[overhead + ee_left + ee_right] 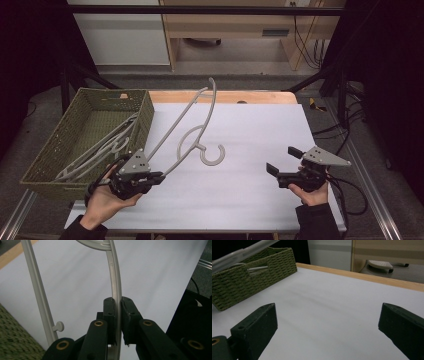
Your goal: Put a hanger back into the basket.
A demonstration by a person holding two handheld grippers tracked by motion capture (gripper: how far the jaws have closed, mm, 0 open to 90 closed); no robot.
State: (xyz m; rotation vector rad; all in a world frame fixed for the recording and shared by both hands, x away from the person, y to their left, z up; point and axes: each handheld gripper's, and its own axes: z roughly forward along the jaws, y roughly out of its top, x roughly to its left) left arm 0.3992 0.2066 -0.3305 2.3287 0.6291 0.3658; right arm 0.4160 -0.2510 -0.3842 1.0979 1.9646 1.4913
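Hanger [192, 120], grey plastic and lifted at a slant, rises just beside the woven green basket [145, 107], its hook [212, 155] dangling low over the white table [250, 200] while one arm points up and away from the basket. The left gripper [157, 176] pinches the end of the hanger's other arm at the basket's near corner (the left gripper view shows both pads [110, 312] pressed flat on the thin curved bar, no gap on either side); gripping at the tip likely lets the rest swing clear of the basket's rim. More hangers [100, 150] lie inside the basket, so this one seems bound to or from that pile. The right gripper [283, 160] hovers well away from the basket, across the table, jaws spread wide with nothing between them, probably waiting to steady the free arm
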